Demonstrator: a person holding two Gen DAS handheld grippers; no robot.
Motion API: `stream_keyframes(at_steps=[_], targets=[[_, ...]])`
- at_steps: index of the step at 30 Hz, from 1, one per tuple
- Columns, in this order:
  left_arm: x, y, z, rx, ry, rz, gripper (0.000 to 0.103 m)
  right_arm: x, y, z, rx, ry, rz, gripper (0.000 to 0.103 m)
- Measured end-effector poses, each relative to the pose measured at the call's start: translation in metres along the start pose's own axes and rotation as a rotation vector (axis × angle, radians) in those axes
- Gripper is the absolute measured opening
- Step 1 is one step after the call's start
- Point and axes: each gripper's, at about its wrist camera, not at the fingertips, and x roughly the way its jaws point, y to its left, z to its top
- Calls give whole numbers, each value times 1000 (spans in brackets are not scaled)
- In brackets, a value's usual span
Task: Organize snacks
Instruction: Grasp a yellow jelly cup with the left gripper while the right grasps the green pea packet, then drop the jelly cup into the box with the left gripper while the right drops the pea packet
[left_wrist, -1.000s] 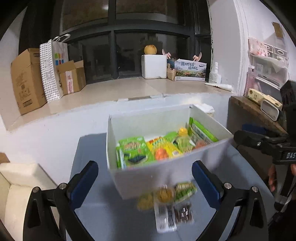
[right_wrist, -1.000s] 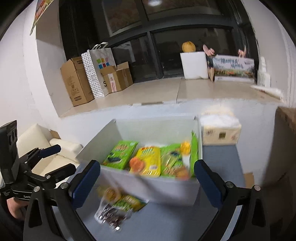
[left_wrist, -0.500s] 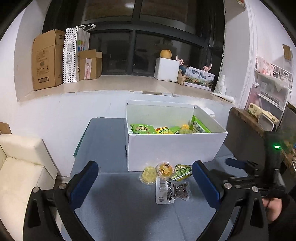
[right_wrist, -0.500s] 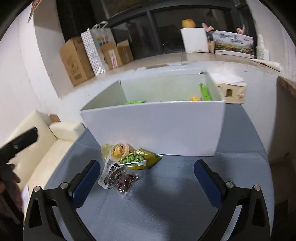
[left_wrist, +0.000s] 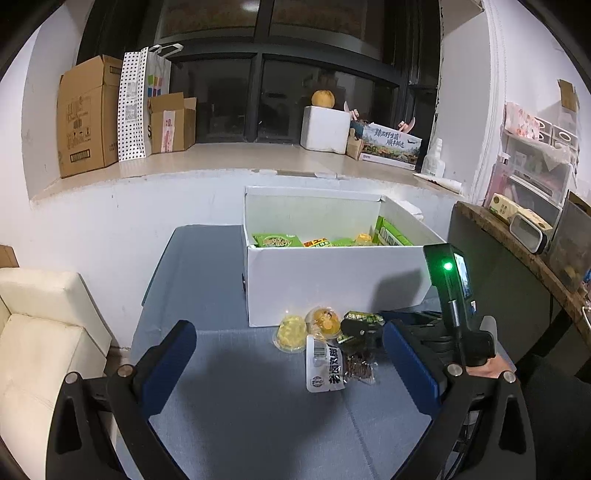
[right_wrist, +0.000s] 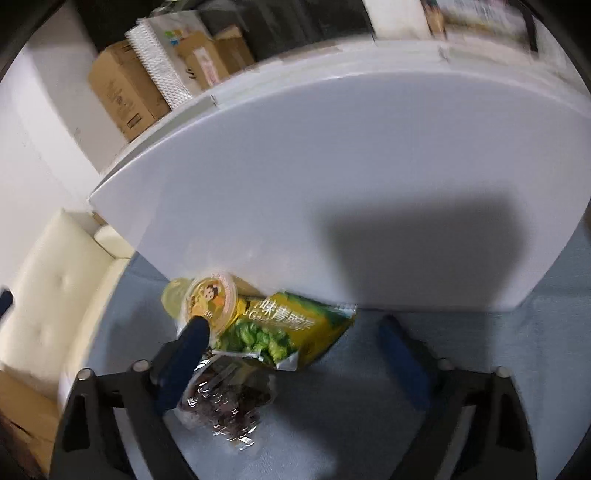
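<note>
Four loose snacks lie on the blue table just in front of the white box, and we read the green pea packet as the one being gone for. Our right gripper is down among them, its jaws closing with the packet between them; the pads do not yet press on it. The packet's long axis runs across the claw, from the left finger towards the right, so the fingers would close on its two ends rather than its flat faces. The jelly cup touches the packet at the left fingertip, and the dark dried-fruit pouch lies nearer us, under that finger. Our left gripper hangs well back, jaws wide apart and empty, so the right is plainly the nearer
</note>
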Motion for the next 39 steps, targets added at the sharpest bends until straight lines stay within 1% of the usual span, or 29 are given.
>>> stream_keyframes(at_steps=[1,3,5,7,9,12,13,16,17,19,22,25,26,28,29,30,31,32,33,34,36,39], targets=[[1,1,-1,-1,2,0,103,-1,-3,0,21,0,20,65],[2,1,-3,-6,8,0,103,-5,-5,-3,21,-10,42,58],[3,2,-5,-10,10,-2,103,-13,-5,-7,17,-28,56,47],[6,3,-6,-14,18,-1,103,-26,-5,-10,13,-52,63,42],[10,3,-7,-17,24,-8,103,-41,-3,-15,-11,-83,62,41],[23,1,-11,-23,51,-39,103,-71,-1,-22,-30,-134,52,38],[30,0,-12,-25,67,-50,103,-80,-2,-24,-32,-146,52,37],[58,-7,-19,-13,123,-41,103,-111,-5,-35,-57,-199,20,36],[68,-11,-20,-3,138,-44,103,-117,-7,-37,-63,-200,10,36],[81,-17,-23,16,154,-34,103,-120,-7,-39,-74,-193,-8,36],[98,-32,-20,62,147,-46,103,-124,-9,-44,-61,-190,-12,36],[112,-48,-14,129,138,-27,103,-130,-7,-48,-65,-197,-14,36],[119,-53,-11,157,140,-8,103,-132,-5,-49,-74,-202,-15,36],[137,-59,-8,197,166,24,102,-137,-4,-52,-81,-209,-9,36],[146,-61,-7,209,182,29,99,-138,-4,-52,-84,-212,-5,36],[151,-62,-7,220,193,33,88,-139,-3,-52,-89,-217,-6,36],[158,-62,-7,241,211,49,71,-140,-3,-52,-89,-218,-4,36],[167,-64,-9,269,240,76,69,-140,-3,-51,-85,-220,-1,36],[168,-66,-9,297,227,84,65,-140,-4,-51,-83,-220,2,36],[169,-66,-10,304,235,76,53,-140,-4,-52,-81,-221,0,36],[166,-63,-10,295,233,59,52,-141,-5,-53,-75,-225,2,36],[153,-57,-11,273,201,23,52,-143,-5,-53,-76,-229,4,36]])
